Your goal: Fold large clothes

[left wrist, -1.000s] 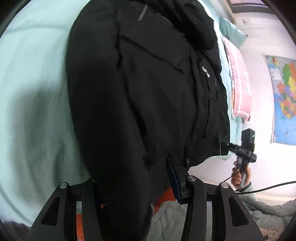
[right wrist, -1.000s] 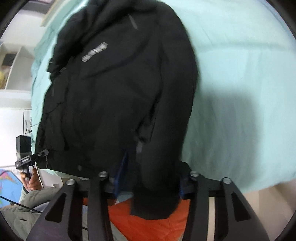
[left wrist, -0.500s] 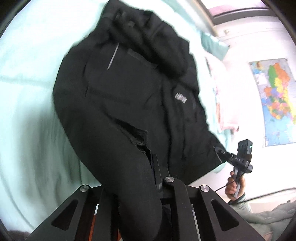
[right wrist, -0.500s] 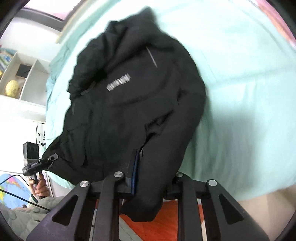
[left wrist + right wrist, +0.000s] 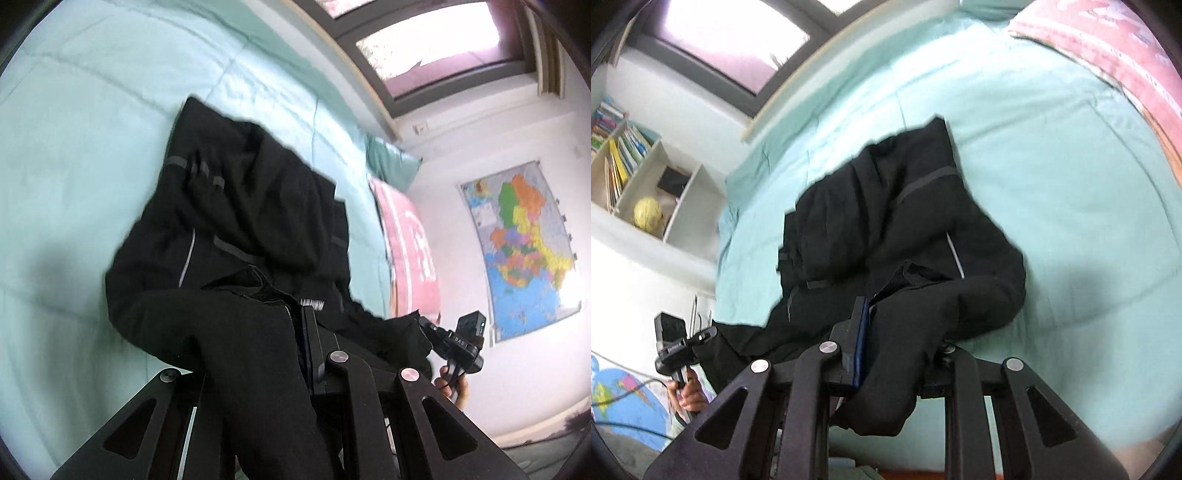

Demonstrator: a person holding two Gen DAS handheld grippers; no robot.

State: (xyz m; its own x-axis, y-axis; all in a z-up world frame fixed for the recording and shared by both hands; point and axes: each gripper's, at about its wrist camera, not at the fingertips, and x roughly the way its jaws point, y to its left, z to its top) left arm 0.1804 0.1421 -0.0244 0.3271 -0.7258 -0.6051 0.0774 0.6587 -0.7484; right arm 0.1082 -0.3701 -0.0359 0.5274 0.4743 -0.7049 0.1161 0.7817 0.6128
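A large black jacket lies on a mint green bed, its hood at the far end. My left gripper is shut on the jacket's lower part, which drapes thickly over its fingers. My right gripper is shut on the other lower part of the same jacket, the cloth bunched between its fingers. Each gripper shows in the other's view, the right one at the jacket's right hem, the left one at its left hem. The lower half is lifted and folded toward the hood.
A pink pillow and a green pillow lie at the bed's right side. A map hangs on the wall. A white shelf with books stands left of the bed. A window is behind the bed.
Both grippers have closed on the jacket's lower part and lifted it up and forward toward the hood. The views have tilted up, so the window and walls now show.
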